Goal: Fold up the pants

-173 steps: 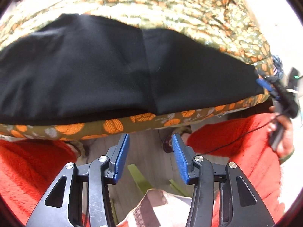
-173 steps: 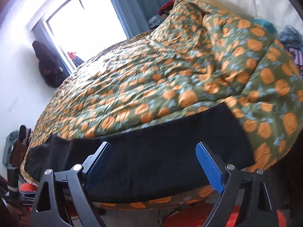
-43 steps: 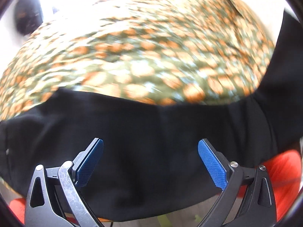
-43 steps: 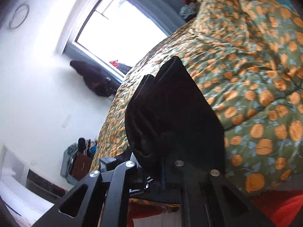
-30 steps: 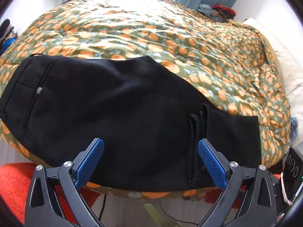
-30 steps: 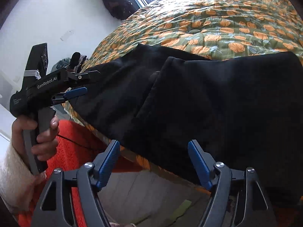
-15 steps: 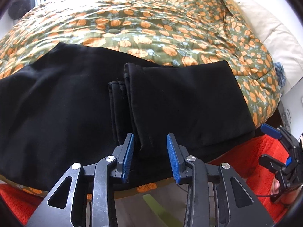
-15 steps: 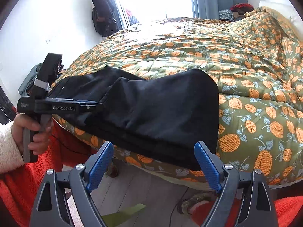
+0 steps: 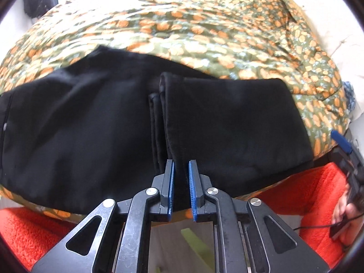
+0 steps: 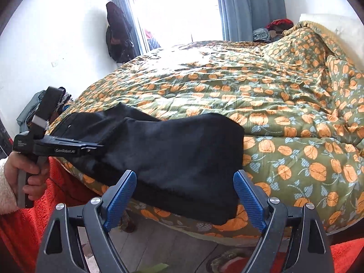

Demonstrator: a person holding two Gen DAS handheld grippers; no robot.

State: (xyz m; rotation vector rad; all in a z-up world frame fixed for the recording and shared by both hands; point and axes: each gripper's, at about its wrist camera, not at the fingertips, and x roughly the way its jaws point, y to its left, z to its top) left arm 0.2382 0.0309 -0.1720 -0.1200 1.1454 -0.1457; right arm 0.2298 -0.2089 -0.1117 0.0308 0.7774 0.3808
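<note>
The pants (image 9: pixel 227 122) are plain black. The quilt (image 10: pixel 284 95) is olive green with orange fruit and pale blue leaves. Gripper pads (image 10: pixel 120 191) are blue, the fleece (image 9: pixel 27 234) orange-red, the curtains (image 10: pixel 252 6) grey-blue.

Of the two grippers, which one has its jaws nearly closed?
The left gripper: its blue pads stand a narrow gap apart at the near edge of the black pants. The right gripper is spread wide, holding nothing.

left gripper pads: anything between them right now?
Yes. In the left wrist view the left gripper has just been closing, and the near edge of the black pants sits between its pads.
</note>
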